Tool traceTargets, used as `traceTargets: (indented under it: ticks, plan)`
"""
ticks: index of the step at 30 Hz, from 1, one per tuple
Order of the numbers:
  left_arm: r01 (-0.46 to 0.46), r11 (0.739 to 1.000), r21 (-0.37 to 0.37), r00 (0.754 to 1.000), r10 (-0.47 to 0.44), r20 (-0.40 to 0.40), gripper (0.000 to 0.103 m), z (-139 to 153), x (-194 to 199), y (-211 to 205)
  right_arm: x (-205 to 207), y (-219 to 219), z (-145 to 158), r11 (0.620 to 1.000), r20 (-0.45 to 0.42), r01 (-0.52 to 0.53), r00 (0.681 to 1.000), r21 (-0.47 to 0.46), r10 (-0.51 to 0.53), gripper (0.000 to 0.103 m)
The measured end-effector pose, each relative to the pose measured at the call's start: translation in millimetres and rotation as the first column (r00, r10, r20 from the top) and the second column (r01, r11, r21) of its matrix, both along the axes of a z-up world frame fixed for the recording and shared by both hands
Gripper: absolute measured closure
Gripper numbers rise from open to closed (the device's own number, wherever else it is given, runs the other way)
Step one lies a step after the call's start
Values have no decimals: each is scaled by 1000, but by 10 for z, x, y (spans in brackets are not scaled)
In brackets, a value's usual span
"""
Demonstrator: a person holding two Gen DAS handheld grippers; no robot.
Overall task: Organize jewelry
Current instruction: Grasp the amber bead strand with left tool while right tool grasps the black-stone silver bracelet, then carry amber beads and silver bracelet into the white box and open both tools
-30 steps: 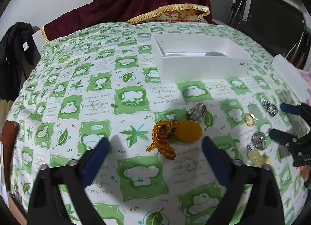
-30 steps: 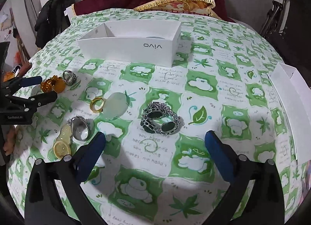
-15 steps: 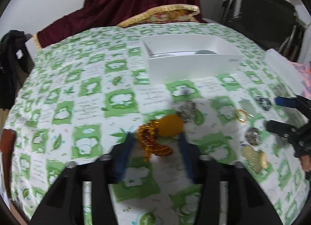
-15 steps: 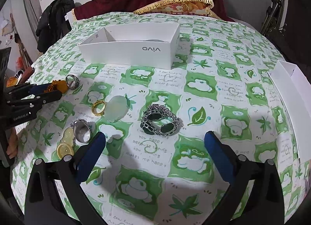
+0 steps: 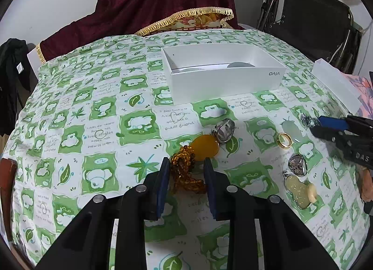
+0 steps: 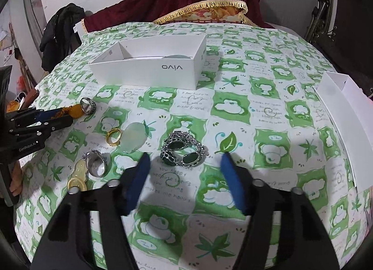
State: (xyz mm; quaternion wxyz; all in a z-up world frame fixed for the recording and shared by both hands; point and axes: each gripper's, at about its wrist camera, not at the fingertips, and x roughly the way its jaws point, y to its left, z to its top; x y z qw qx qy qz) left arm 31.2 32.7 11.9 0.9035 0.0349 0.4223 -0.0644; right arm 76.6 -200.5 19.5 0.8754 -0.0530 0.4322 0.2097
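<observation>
My left gripper [image 5: 185, 165] has its blue pads closed in around the amber bead strand [image 5: 184, 172] of an orange pendant [image 5: 205, 147]; a silver ring [image 5: 223, 130] lies just beyond. A gold ring [image 5: 284, 140], a second silver ring [image 5: 297, 165] and a pale gourd pendant [image 5: 299, 192] lie to the right. My right gripper [image 6: 184, 160] is open just in front of a silver bracelet with green stones [image 6: 184, 151]. The white vivo box [image 6: 149, 65] stands open at the back.
A green-patterned cloth [image 5: 93, 111] covers the table. A pale oval stone [image 6: 135, 137] lies by the gold ring [image 6: 113, 136]. The white box lid [image 6: 347, 128] lies at the right edge. A dark red drape and a black chair [image 5: 314, 20] stand behind.
My left gripper has moved forward and narrowed its jaws around the amber bead strand. My right gripper has moved forward toward the green-stone bracelet and its jaws have narrowed somewhat.
</observation>
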Motion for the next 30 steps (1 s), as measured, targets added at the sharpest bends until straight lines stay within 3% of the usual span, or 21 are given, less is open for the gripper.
traceTargets:
  ticks: [1, 3, 15, 20, 21, 23, 24, 28, 30]
  plan:
    - [1, 1000, -4, 1000, -1, 3, 74, 8, -5, 4, 5, -10, 4, 1000, 2, 5, 1000, 0, -5, 68]
    - [3, 1000, -17, 1000, -3, 13, 74, 34, -29, 9, 6, -26, 8, 1000, 1, 5, 1000, 13, -5, 77]
    - [18, 991, -129, 994, -4, 110, 79, 284, -193, 101, -93, -97, 176, 995, 86, -3, 996, 104, -6, 79]
    - [28, 986, -164, 994, -10, 107, 79, 311, -208, 140, -135, -152, 286, 987, 118, -15, 993, 162, -4, 79]
    - [44, 983, -180, 996, -28, 88, 78, 288, -205, 131, -136, -157, 296, 985, 117, -18, 993, 170, -3, 79]
    - [36, 986, -162, 997, -25, 67, 54, 230, -204, 106, -137, -152, 306, 985, 118, -18, 993, 172, -2, 79]
    - [13, 993, -119, 998, -5, 64, 45, 192, -195, 74, -136, -150, 304, 985, 116, -19, 993, 170, -1, 79]
    - [10, 997, -77, 1000, -9, 5, 50, 54, -126, 47, -134, -140, 303, 986, 111, -25, 994, 167, 6, 79]
    - [0, 998, -67, 1000, -2, -20, 69, -8, -98, 70, -137, -132, 301, 986, 110, -28, 994, 166, 9, 79]
